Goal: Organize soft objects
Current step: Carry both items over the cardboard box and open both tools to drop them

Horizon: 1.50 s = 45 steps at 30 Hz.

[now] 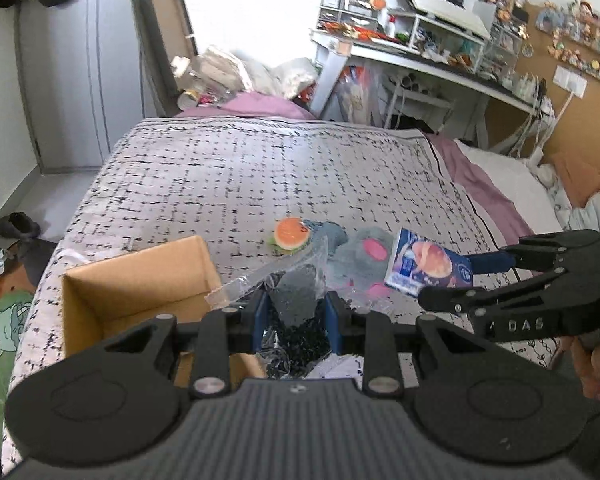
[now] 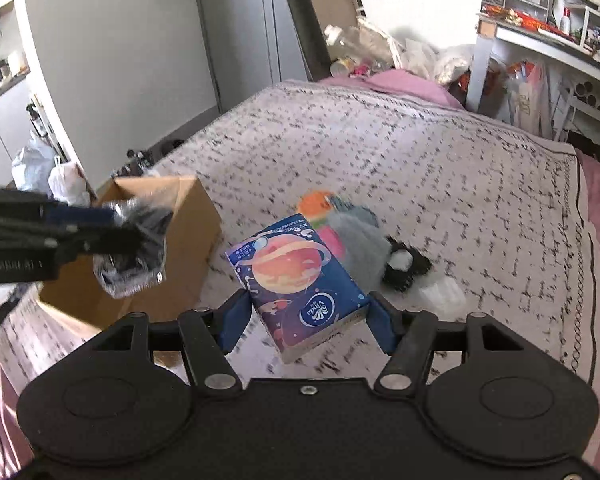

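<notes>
While your left gripper (image 1: 296,312) is clenched on a clear plastic bag of dark fabric (image 1: 296,300), your right gripper (image 2: 304,320) is clamped on a blue tissue pack (image 2: 298,280) printed with an orange planet. Both loads hang above the bed (image 1: 260,168), which is covered by a pale spread with a broken black grid.

From your left wrist view, the bag sits pinched between the two blue pads (image 1: 260,316), just to the right of the open cardboard box (image 1: 140,280). The box stands on the bed near its left edge, flaps up. In the right wrist view the bag (image 2: 136,252) appears in front of the box's open top (image 2: 168,216), though you cannot tell whether it is over the opening or beside it.

Your tissue pack is held by its two sides, tilted, with one corner pointing down toward the spread. Beyond it on the bed lie a grey plush toy (image 2: 356,232) with pink patches, a small orange burger-shaped toy (image 1: 292,234) touching it, and a black-and-white soft item (image 2: 404,264) just beside the plush.

A cluttered desk (image 1: 420,60) stands beyond the far end of the bed.
</notes>
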Available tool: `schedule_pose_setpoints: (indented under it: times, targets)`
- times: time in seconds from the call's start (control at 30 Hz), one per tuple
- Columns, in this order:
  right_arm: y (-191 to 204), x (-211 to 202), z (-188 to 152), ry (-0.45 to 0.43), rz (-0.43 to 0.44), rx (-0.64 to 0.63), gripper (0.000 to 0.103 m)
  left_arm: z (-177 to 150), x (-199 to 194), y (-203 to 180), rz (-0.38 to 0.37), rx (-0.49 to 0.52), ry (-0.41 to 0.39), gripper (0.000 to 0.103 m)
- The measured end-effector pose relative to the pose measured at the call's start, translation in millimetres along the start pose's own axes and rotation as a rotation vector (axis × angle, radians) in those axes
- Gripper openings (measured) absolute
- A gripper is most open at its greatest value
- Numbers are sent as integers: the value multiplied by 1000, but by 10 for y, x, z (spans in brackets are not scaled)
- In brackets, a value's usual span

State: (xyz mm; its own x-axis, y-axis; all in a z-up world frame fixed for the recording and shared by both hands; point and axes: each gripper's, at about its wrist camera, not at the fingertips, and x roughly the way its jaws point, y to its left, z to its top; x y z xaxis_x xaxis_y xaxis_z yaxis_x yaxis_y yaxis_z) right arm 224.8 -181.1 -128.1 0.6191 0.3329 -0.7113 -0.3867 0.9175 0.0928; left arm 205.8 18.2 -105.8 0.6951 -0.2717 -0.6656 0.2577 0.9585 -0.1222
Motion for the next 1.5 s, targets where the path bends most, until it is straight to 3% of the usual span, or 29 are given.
schedule_pose_setpoints:
  times: [0.47, 0.97, 1.33, 1.43, 1.5]
  targets:
    - [571, 101, 202, -39, 51, -55, 61, -193, -186, 520, 30, -87, -32, 30]
    - [1173, 420, 193, 14, 114, -130, 61, -594, -237, 987, 99, -157, 16, 32]
    - [1336, 472, 163, 41, 149, -124, 62, -547, -481, 1003, 101, -153, -50, 44]
    - [1371, 468, 148, 51, 160, -128, 65, -540, -512, 1019, 106, -167, -45, 45]
    - [1376, 447, 138, 48, 151, -129, 80, -547, -519, 1029, 115, -169, -32, 46]
